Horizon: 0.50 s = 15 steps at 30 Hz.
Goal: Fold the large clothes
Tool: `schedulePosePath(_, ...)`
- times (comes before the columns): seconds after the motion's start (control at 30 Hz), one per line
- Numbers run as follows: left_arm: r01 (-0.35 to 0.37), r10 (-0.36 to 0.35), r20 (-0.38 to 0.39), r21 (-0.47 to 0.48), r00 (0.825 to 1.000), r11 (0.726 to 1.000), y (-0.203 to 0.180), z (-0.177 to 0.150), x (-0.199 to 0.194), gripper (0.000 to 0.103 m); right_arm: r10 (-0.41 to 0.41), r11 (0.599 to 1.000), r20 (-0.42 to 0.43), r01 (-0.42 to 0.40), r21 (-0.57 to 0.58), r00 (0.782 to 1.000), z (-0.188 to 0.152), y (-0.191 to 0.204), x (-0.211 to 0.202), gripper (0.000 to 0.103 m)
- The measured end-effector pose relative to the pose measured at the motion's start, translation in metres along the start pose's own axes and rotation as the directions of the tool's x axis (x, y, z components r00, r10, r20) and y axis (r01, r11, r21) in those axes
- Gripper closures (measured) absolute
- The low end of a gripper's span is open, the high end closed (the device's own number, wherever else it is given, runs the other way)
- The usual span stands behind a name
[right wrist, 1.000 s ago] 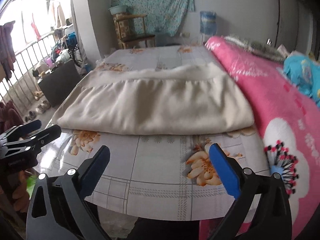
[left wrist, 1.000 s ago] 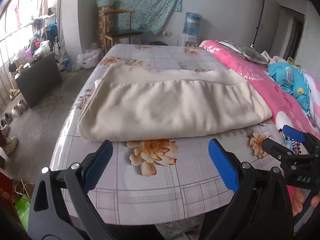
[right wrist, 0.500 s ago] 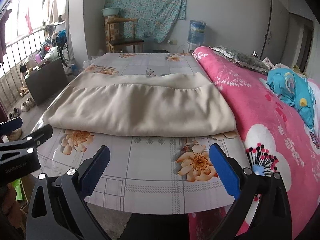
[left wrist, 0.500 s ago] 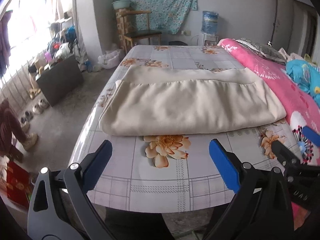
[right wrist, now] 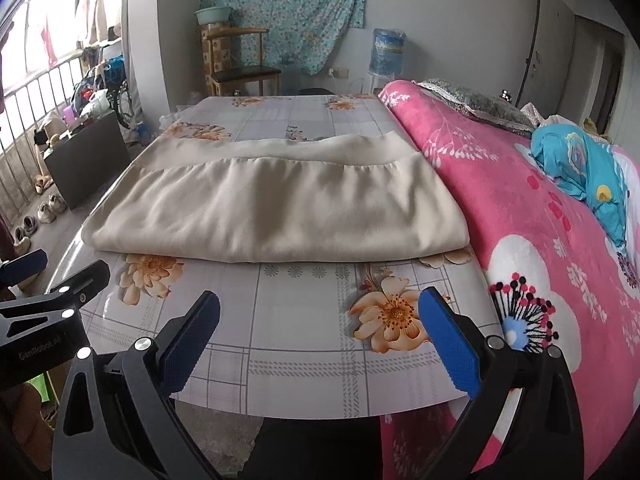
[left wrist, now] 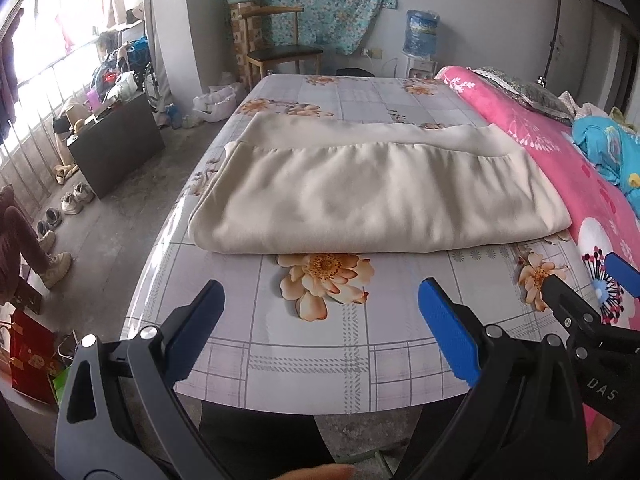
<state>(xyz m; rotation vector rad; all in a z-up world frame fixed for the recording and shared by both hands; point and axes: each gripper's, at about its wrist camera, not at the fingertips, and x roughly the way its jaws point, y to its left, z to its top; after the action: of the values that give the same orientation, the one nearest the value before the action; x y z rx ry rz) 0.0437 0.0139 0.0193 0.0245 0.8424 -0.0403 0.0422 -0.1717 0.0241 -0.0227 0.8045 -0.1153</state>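
Cream cloth is seen folded flat on the flowered table, beside a pink blanket. Both the left tool and the right tool are held wide, with nothing gripped, just short of the cloth.

Garment: a cream garment lies folded flat on the table, its band edge at 12 o'clock.
Right gripper: the right gripper hangs over the table's near edge at 6 o'clock, blue pads spread wide, nothing between them.
Left gripper: the left gripper shows at 9 o'clock, fingers parted.
Blanket: a pink blanket lies at 3 o'clock, just beside the garment.
Chair: a wooden chair stands at 12 o'clock.
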Motion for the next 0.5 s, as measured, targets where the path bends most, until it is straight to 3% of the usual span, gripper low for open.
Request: schedulePosePath(0.5,0.026,-0.026,-0.024,0.018,0.999,0.999,-0.0096,-0.0002,0.0075,0.009,0.002,1.000,-0.025,-0.002,0.017,1.000,-0.0011,-0.0079,0.0090,0.006)
